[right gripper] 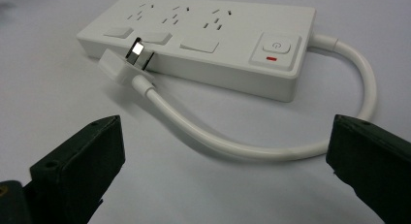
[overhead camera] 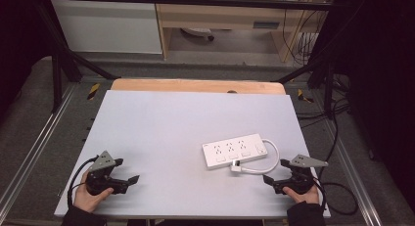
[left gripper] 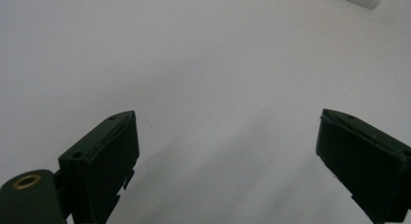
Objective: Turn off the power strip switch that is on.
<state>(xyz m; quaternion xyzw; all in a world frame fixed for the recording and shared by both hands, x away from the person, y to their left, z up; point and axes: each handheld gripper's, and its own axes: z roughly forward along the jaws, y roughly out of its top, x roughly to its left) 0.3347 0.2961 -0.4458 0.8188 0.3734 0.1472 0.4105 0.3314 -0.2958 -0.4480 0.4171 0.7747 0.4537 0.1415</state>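
— Grey carpet floor (overhead camera: 29, 123) runs round the table (overhead camera: 161, 123), and black frame bars (overhead camera: 58, 55) stand at both far corners. What is the top like?

— Pale, flat and matt. A wooden strip (overhead camera: 195, 85) shows along its far edge, and beyond that stands a wooden bench (overhead camera: 220, 15) with loose cables (overhead camera: 306, 42) at the right.

— How much open room?

— The whole left half and the far half of the top lie bare. The near edge sits just under both hands.

— And what lies on it?

— A white strip (overhead camera: 235, 150), right of centre and nearer the near edge, slightly angled. Its cord (overhead camera: 271, 155) leaves the right end, loops toward the near side and ends in a plug (overhead camera: 236, 167) lying against the strip's near side.

— Where are the grippers?

— The left gripper (overhead camera: 131, 181) rests at the near left corner, jaws wide apart over bare table. The right gripper (overhead camera: 268, 179) sits at the near right, jaws also wide, with the cord's loop just ahead of them. Neither holds anything.

— Anything more on the strip?

— In the right gripper view, a power button (right gripper: 275, 48) with a red mark; I can't tell whether it's lit.
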